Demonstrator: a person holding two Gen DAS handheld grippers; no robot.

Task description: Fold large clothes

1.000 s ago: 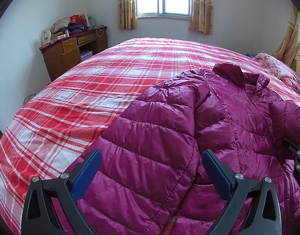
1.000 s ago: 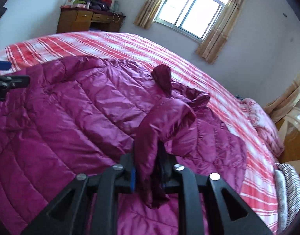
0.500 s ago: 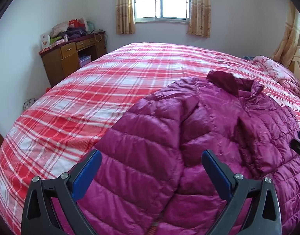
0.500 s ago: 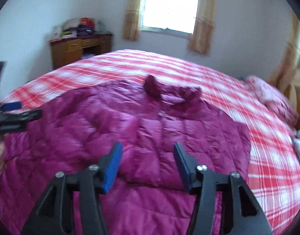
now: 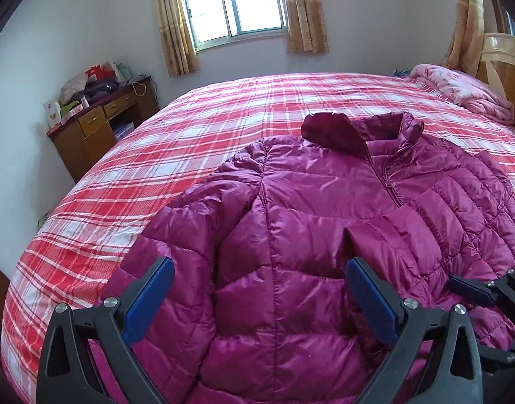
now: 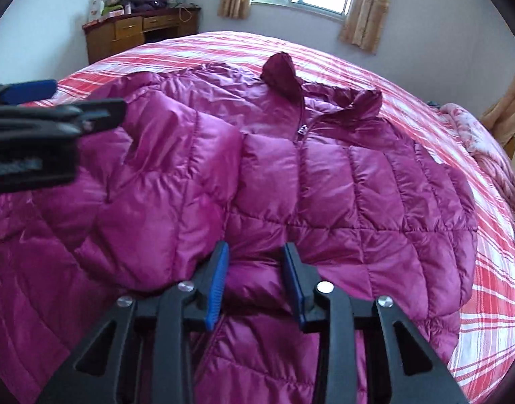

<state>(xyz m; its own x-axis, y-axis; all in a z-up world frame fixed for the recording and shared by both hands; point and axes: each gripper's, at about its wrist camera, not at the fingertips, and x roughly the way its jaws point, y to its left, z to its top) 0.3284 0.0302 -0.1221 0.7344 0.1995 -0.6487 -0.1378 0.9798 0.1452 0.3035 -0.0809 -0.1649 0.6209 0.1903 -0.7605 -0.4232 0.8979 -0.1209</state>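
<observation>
One magenta puffer jacket [image 5: 307,235] is lying on one plaid-covered bed [image 5: 196,141], spreading out ahead of the fingers. Two grippers are showing: the left gripper [image 5: 260,299] and the right gripper [image 6: 255,282], each carrying two blue-padded fingers [image 6: 217,279]. One window [image 5: 233,3] is sitting far beyond the fingers, two curtains hanging at its sides. One wooden surface [image 5: 99,124] is standing to their far left. One pink quilt [image 5: 466,91] is lying to their far right.

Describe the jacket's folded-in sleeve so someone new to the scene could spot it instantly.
Start at the bed with the red plaid cover; a magenta quilted puffer jacket lies on it, collar toward the window. The sleeve lies folded across the chest below the zipper, unlike the other sleeve, which trails down the jacket's outer edge.
</observation>
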